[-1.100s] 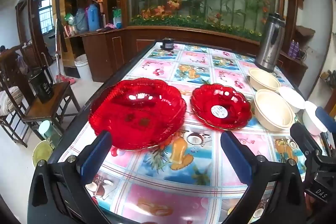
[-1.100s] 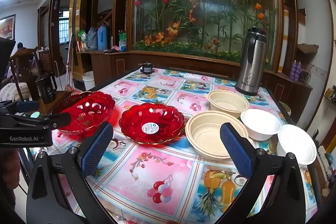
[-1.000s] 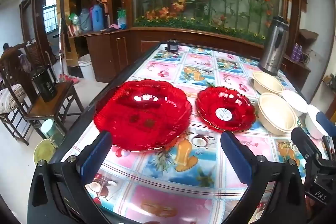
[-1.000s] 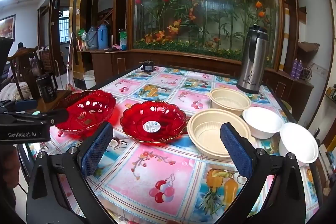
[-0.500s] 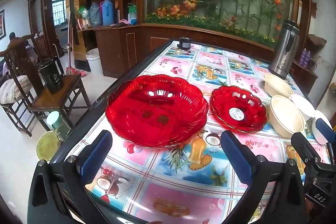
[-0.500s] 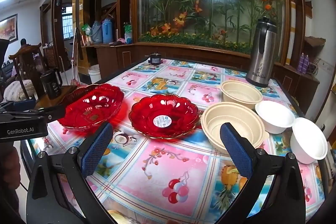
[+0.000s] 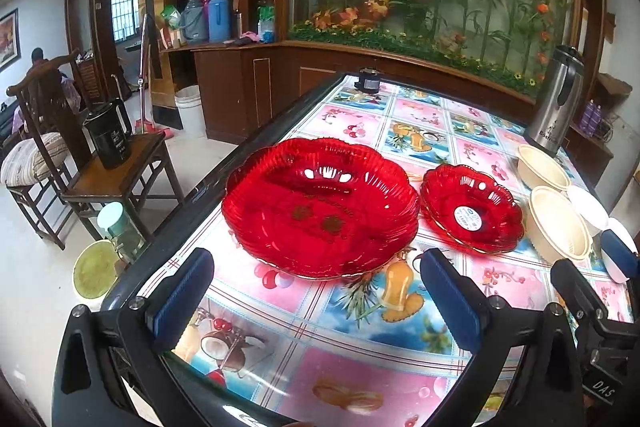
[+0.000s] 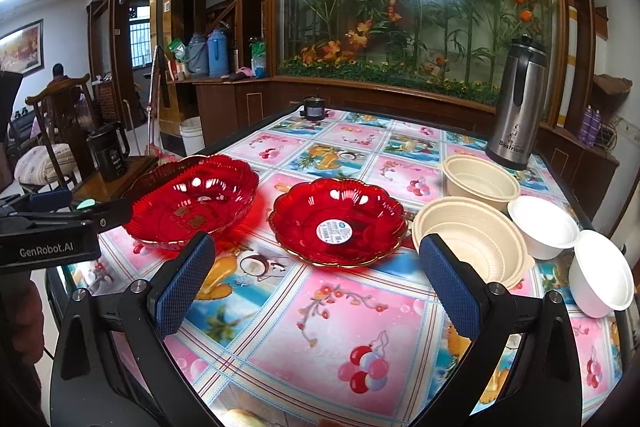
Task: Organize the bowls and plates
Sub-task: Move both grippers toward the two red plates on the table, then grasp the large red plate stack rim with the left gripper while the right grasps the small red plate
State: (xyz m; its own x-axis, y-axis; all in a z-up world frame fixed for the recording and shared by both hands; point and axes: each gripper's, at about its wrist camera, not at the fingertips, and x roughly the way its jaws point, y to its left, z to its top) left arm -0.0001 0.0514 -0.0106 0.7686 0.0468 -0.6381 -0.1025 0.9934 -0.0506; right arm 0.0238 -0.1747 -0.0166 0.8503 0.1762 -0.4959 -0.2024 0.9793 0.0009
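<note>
Left hand-held gripper [image 7: 316, 291]: your jaws are spread wide and hold nothing; they hover low over the near edge of the surface [image 7: 360, 367].
Right hand-held gripper [image 8: 316, 281]: also spread wide and empty, hanging above the near part of the surface, to the right of your left one.
Large red plate [image 7: 320, 211]: it lies straight ahead of your left hand-held gripper, near it, flat on the surface, with its near rim facing the gap between your fingers.
Small red plate [image 8: 338, 221]: it lies straight ahead of your right hand-held gripper, just beside the large red plate on its right; the two rims look close, though you cannot tell whether they touch.
Beige bowls [image 8: 472, 237]: two of them, one behind the other, sit right of the small red plate, ahead and to the right of your right hand-held gripper.
White bowls [image 8: 542, 223]: two more, further right, near the surface's right edge; the nearer one is tilted.
Long axis: plates and bowls are round, so none matters; only the rim nearest you counts.
Nearer hand: your left for the large red plate, your right for the small red plate and all the bowls.
Likely next move: reach forward with your right to the small red plate's near rim, probably to stack it on the large one.
</note>
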